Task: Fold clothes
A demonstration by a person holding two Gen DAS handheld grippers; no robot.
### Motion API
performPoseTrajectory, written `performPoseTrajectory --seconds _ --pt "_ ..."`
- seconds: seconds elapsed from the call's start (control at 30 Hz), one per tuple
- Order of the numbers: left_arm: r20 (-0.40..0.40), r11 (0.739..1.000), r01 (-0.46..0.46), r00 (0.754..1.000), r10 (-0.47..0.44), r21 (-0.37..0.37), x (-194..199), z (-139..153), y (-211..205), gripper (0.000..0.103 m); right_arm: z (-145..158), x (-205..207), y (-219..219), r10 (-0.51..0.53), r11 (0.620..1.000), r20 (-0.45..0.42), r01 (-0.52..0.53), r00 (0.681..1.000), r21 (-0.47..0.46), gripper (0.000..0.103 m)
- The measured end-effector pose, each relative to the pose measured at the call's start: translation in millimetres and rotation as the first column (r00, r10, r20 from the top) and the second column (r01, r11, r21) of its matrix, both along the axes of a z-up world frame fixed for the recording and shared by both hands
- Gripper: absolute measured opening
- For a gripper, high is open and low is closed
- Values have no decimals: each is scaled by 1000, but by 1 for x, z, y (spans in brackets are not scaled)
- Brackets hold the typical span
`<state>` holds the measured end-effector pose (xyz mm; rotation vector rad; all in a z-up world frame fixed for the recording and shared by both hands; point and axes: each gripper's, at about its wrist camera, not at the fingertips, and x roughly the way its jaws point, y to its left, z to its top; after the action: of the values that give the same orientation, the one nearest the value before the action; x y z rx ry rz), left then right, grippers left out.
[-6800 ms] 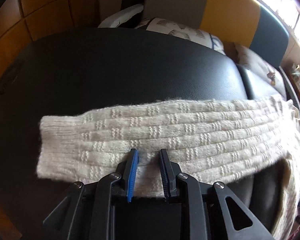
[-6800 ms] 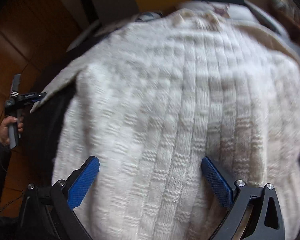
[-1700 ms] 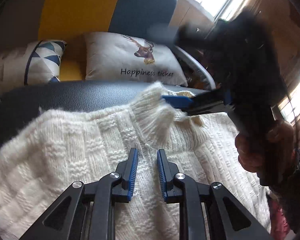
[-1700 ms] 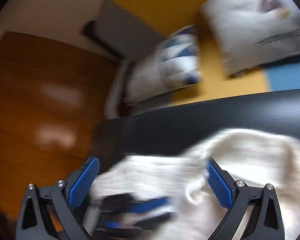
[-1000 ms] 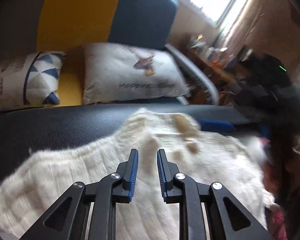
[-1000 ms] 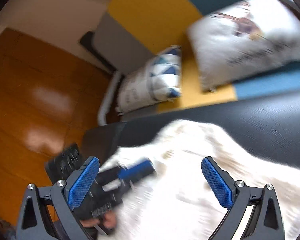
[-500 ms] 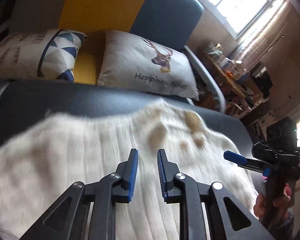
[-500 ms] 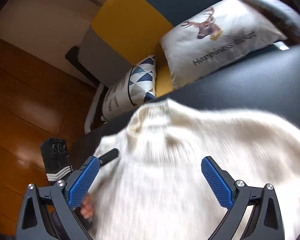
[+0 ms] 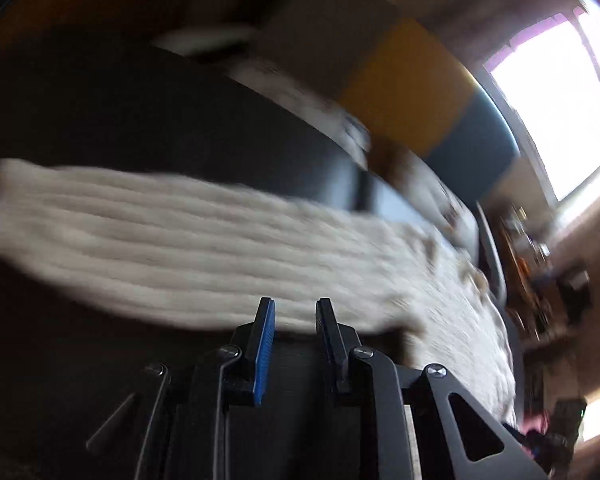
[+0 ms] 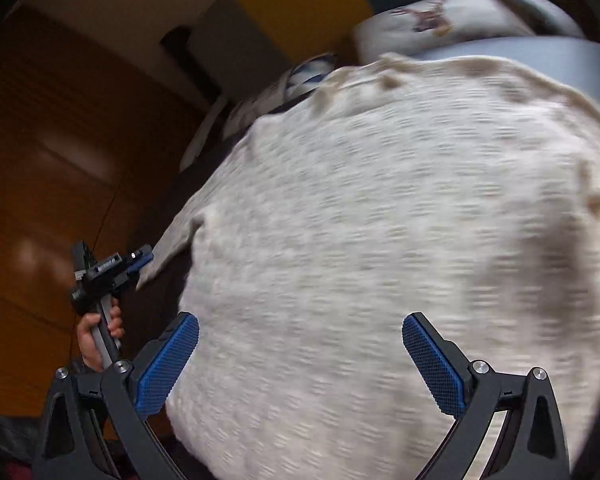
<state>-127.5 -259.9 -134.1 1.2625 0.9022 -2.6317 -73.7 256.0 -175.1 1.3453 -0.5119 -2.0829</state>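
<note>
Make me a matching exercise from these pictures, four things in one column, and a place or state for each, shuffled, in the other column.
Things:
1. left hand-held gripper
2. right hand-held gripper
3. sweater sleeve
4. deer-print cushion

Places or states:
A. jaws spread wide, over the body of the cream knit sweater
B. beyond the sweater's far edge, against the yellow and blue backrest
C. stretched out flat across the black seat
D. jaws nearly shut, at the near edge of the sleeve

Pairs: 1-D, 2-A, 3-C, 4-B

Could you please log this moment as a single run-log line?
left gripper: narrow gap, at sweater sleeve edge, grip unclear | right gripper: open above sweater body | views blurred
</note>
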Motion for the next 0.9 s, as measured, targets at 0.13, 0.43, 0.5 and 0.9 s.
performPoseTrajectory --seconds 0.13,0.43,0.5,0.9 --pt "-36 989 -81 996 77 -127 20 17 -55 22 1 -16 -76 95 992 -24 -92 995 82 103" --pt "85 984 -71 993 86 -165 -7 -33 -116 22 -19 -68 -184 151 939 2 -144 988 313 103" --pt "107 978 -66 990 89 -198 -16 -45 -118 22 -30 -75 -190 138 933 29 -140 990 333 103" --pt "188 958 -152 962 200 -243 -64 -40 -132 22 -24 -71 -162 73 984 30 -77 997 162 103"
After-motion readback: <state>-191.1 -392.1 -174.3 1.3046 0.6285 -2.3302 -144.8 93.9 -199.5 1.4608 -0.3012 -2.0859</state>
